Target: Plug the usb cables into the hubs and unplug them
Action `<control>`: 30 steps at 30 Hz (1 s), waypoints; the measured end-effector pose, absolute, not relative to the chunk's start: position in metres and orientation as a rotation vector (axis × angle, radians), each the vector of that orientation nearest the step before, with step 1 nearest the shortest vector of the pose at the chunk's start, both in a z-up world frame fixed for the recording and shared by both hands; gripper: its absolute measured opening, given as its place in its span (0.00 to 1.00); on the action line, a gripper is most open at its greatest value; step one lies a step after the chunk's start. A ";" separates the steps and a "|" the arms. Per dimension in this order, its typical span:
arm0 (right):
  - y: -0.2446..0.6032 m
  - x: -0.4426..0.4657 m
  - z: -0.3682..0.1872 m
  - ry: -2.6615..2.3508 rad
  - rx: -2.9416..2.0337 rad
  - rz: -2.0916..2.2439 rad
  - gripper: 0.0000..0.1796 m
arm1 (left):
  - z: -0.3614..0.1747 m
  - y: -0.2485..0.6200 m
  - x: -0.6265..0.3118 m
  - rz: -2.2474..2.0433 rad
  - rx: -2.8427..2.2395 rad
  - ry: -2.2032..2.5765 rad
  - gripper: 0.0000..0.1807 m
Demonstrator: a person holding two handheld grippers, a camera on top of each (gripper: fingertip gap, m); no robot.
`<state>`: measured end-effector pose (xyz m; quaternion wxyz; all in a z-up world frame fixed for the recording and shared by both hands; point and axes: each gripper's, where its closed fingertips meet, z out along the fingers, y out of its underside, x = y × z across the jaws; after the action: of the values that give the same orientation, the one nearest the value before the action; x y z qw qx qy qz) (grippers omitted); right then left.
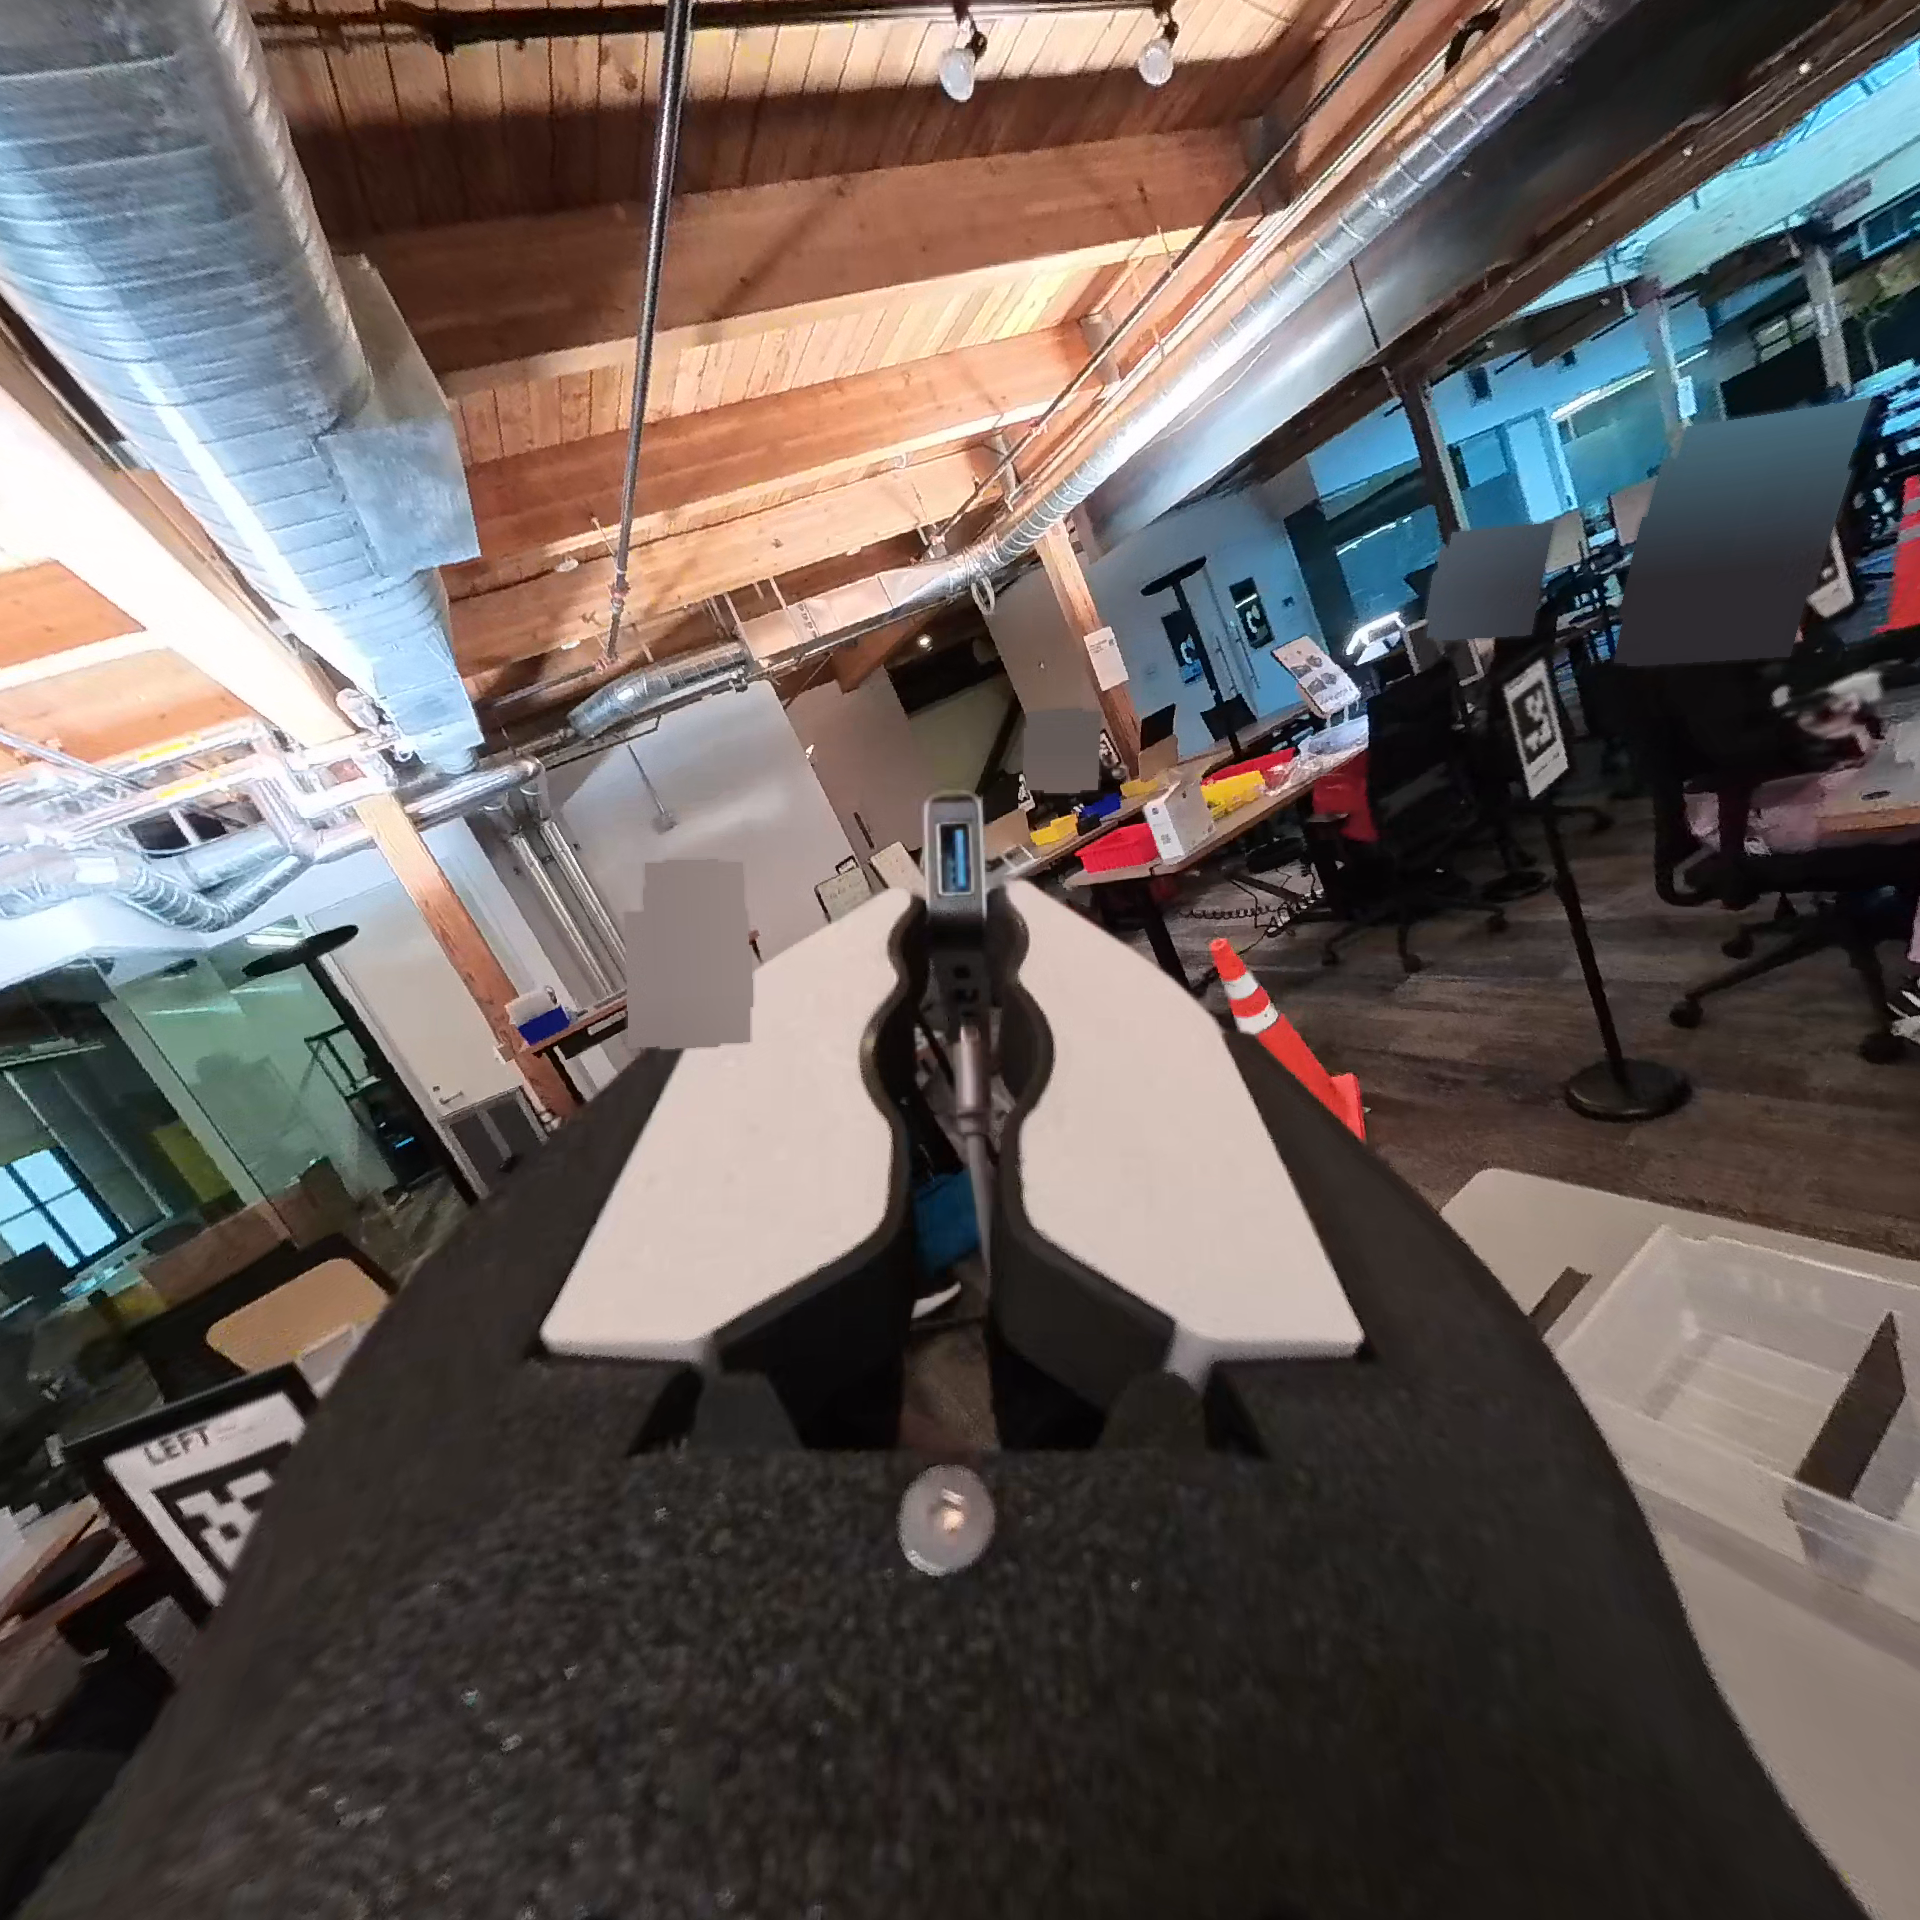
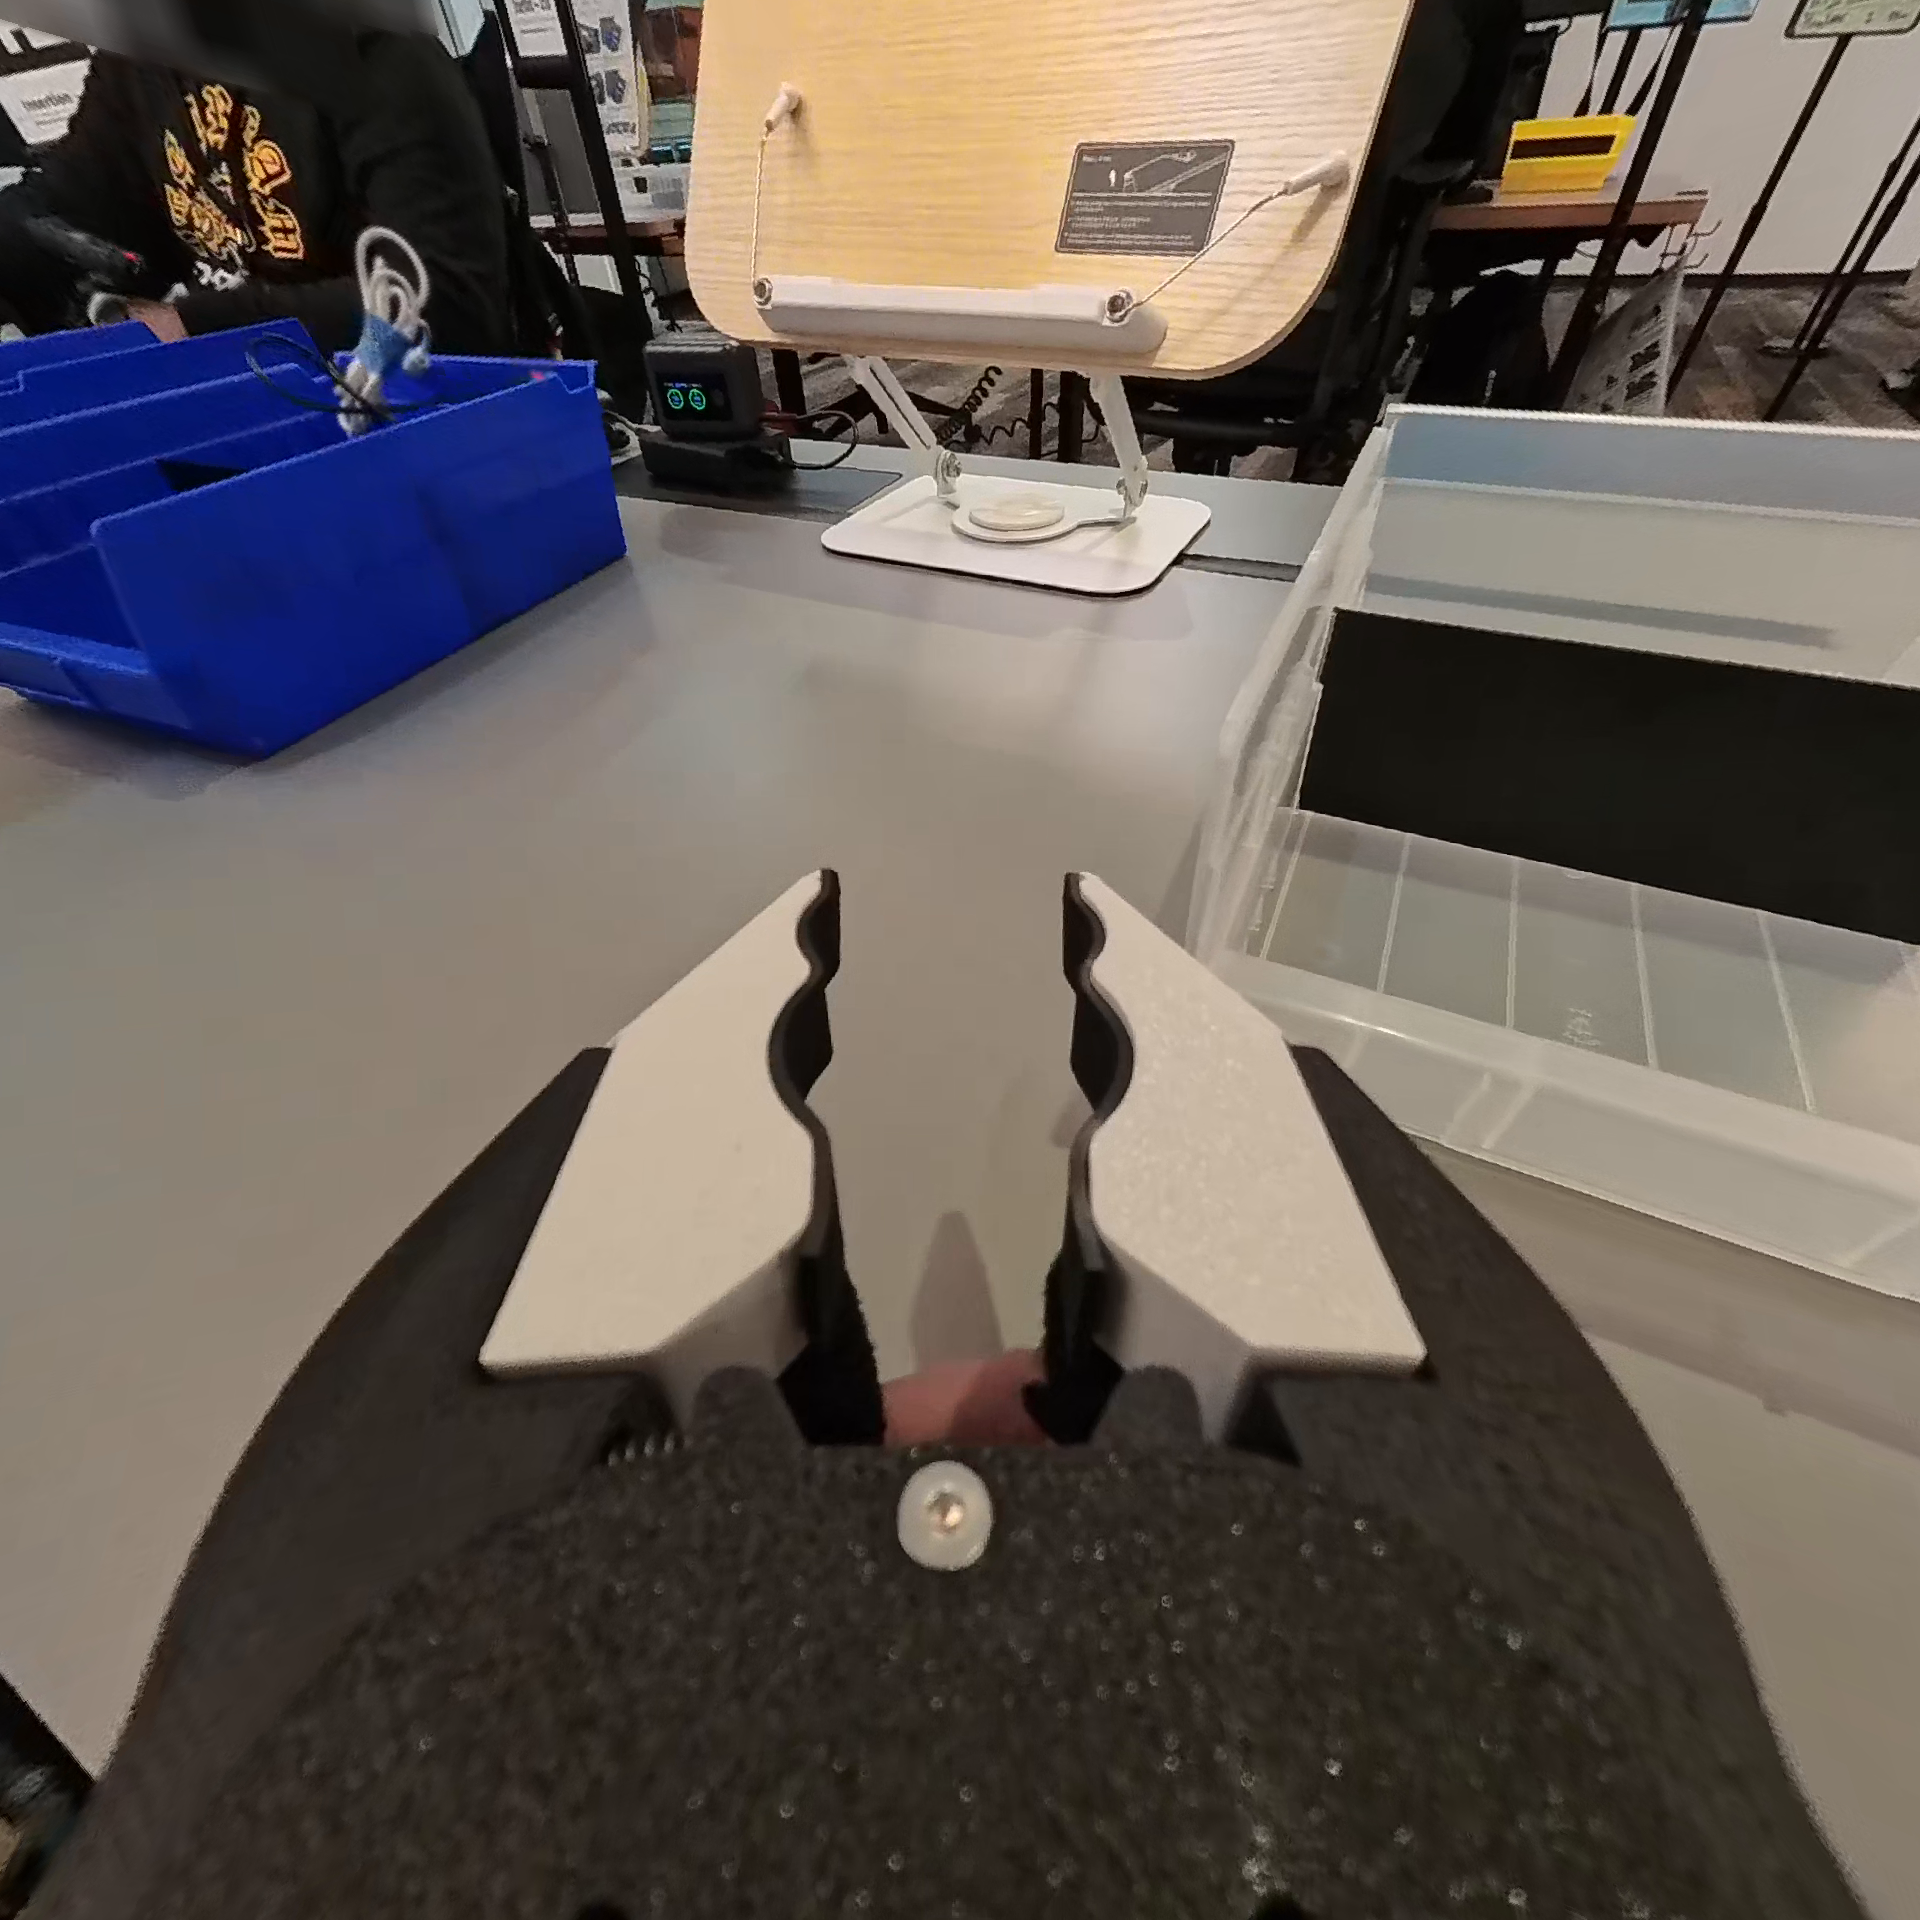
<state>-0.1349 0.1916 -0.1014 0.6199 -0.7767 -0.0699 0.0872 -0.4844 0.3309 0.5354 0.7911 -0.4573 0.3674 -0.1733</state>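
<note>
Grey metal hub [image 1: 954, 854] sits pinched at the tips of my left gripper [image 1: 958, 904], w/ its blue USB port facing the cam and its cable [image 1: 975, 1122] running back down the gap between the fingers. Left jaws are clamped on the hub body. I've got that gripper tilted up, away from the table, so behind the hub I see wood ceiling beams, silver ducts [image 1: 208, 343] and an office floor w/ an orange cone [image 1: 1283, 1039] off to the right. Corner of the table [image 1: 1496, 1210] and a clear bin [image 1: 1756, 1382] show at lower right in the left wrist view.

My right gripper [image 2: 951, 899] is low over the grey table [image 2: 520, 831], jaws spread apart, nothing between them; only bare tabletop shows in the gap. Just right of its fingers is the clear bin [image 2: 1558, 1039], w/ a black divider [image 2: 1621, 727] standing across it. Blue bin [image 2: 312, 561] is at far left, well apart from the gripper, w/ what looks like coiled white cable [image 2: 384, 301] sticking up from it; too small to be sure of the type. Straight ahead at the table's far edge stands a wood-top stand [image 2: 1018, 156] on a white base [image 2: 1018, 540], and left of that base a small black device [image 2: 701, 395] w/ lit green icons. A person in a dark printed top [image 2: 270, 177] sits behind the blue bin.
</note>
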 end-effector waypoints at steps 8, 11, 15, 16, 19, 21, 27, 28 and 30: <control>0.189 -0.139 -0.101 -0.180 -1.788 0.204 0.24 | 0.489 0.321 -0.439 -0.536 -1.086 0.888 0.06; 0.188 -0.141 -0.101 -0.188 -1.788 0.203 0.24 | 0.466 0.315 -0.422 -0.613 -1.120 0.916 0.06; 0.188 -0.142 -0.101 -0.192 -1.787 0.201 0.23 | 0.431 0.313 -0.400 -0.686 -1.160 0.929 0.06; 0.187 -0.142 -0.100 -0.192 -1.785 0.200 0.23 | 0.422 0.312 -0.394 -0.721 -1.171 0.921 0.06; 0.187 -0.143 -0.097 -0.190 -1.768 0.208 0.24 | 0.387 0.311 -0.376 -0.854 -1.216 0.867 0.06; 0.187 -0.148 -0.089 -0.177 -1.743 0.251 0.24 | 0.358 0.313 -0.364 -0.952 -1.255 0.804 0.06; 0.195 -0.194 -0.028 -0.350 -1.693 0.461 0.27 | 0.249 0.321 -0.329 -1.232 -1.425 0.621 0.06; 0.199 -0.200 -0.015 -0.395 -1.685 0.463 0.28 | 0.229 0.321 -0.322 -1.283 -1.466 0.594 0.06; 0.210 -0.210 0.014 -0.455 -1.652 0.462 0.29 | 0.191 0.320 -0.309 -1.372 -1.538 0.538 0.06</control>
<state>-0.2102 0.2101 0.0140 0.6316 -0.7217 -0.1989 0.2017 -0.3089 0.3201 0.1909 0.4844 -0.6316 0.2211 -0.5635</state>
